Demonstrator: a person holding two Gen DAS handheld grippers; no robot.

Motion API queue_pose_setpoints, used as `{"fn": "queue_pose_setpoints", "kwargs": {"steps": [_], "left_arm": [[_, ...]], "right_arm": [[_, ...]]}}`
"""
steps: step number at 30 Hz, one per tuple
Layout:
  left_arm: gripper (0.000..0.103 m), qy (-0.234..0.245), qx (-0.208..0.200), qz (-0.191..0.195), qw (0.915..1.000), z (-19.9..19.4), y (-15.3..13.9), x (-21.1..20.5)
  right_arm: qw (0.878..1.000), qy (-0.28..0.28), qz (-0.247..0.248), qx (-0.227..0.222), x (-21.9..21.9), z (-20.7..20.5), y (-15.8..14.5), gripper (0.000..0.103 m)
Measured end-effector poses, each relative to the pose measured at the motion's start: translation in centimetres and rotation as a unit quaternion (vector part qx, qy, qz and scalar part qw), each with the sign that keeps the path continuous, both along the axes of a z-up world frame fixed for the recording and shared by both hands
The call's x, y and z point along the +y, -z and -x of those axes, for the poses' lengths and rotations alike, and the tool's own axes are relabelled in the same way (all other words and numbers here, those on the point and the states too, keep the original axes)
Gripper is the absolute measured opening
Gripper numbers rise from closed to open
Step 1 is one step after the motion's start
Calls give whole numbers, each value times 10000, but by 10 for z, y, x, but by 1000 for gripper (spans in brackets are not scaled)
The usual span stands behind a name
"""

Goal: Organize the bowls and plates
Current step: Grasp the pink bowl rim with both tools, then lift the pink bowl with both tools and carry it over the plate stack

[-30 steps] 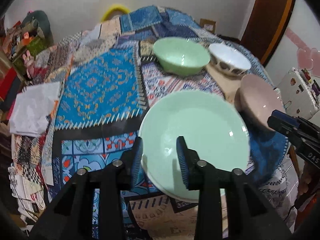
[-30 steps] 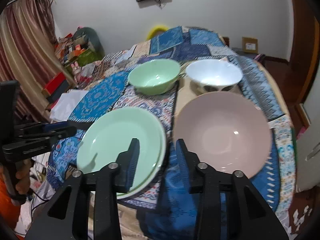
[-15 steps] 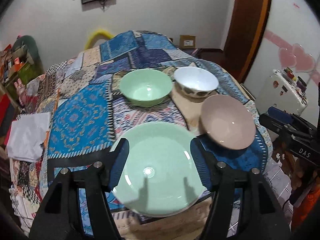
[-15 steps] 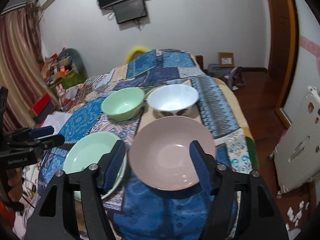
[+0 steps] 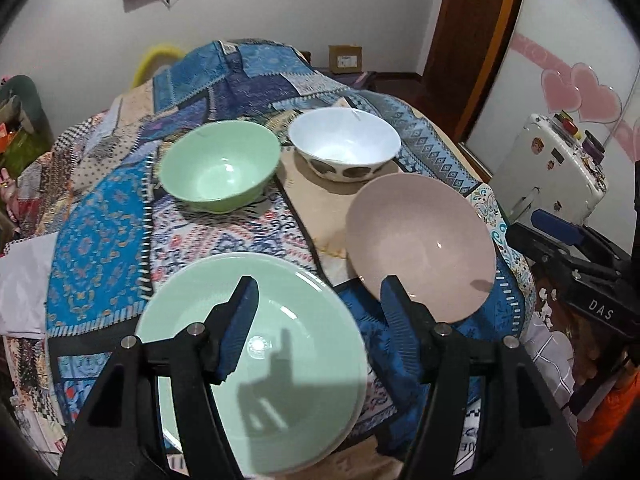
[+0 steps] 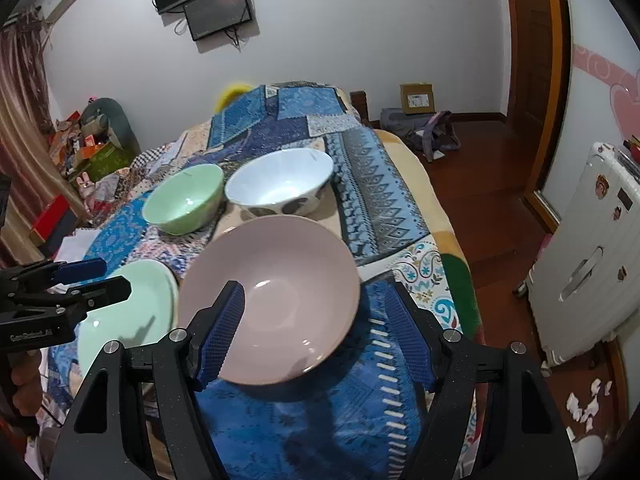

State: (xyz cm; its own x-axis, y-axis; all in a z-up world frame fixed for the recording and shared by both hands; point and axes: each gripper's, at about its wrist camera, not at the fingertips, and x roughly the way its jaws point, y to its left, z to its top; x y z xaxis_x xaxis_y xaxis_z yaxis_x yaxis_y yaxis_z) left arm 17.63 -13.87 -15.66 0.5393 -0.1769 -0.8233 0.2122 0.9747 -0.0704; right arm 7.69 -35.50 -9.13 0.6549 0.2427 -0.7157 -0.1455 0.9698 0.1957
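On the bed's patchwork quilt (image 5: 100,240) lie four dishes: a green plate (image 5: 256,356) nearest the left hand-held gripper (image 5: 318,326), a pink plate (image 6: 272,300) just beside it under the right hand-held gripper (image 6: 316,332), and behind them a green bowl (image 5: 218,166) and a white bowl (image 5: 344,148) side by side. Both grippers hover with jaws apart and nothing between the pads. The risk, as I judge it, is the soft, uneven quilt: a pad pressing one rim could tip a plate, and glossy rims may slip from a shallow pinch. The two plates nearly touch, so lifting one carelessly could knock the other.
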Motion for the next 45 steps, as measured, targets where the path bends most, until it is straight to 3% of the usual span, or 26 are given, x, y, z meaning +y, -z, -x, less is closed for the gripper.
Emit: {"fn": "queue_pose_setpoints", "kwargs": {"steps": [9, 19, 25, 32, 38, 45], "left_arm": [[63, 108, 333, -41, 9994, -31, 32, -17], [63, 190, 610, 31, 9980, -53, 61, -29], [44, 289, 753, 132, 9967, -63, 68, -37], [18, 421, 985, 281, 9938, -67, 79, -43], [18, 495, 817, 71, 9954, -59, 73, -50], [18, 462, 707, 204, 9962, -47, 57, -43]], "right_arm": [[9991, -38, -170, 381, -10, -19, 27, 69], [9960, -256, -404, 754, -6, -34, 52, 40], [9944, -338, -518, 853, -5, -38, 58, 27], [9941, -310, -496, 911, -2, -39, 60, 26], [9949, -200, -391, 911, -1, -36, 55, 26], [9965, -192, -363, 731, 5, -25, 36, 26]]}}
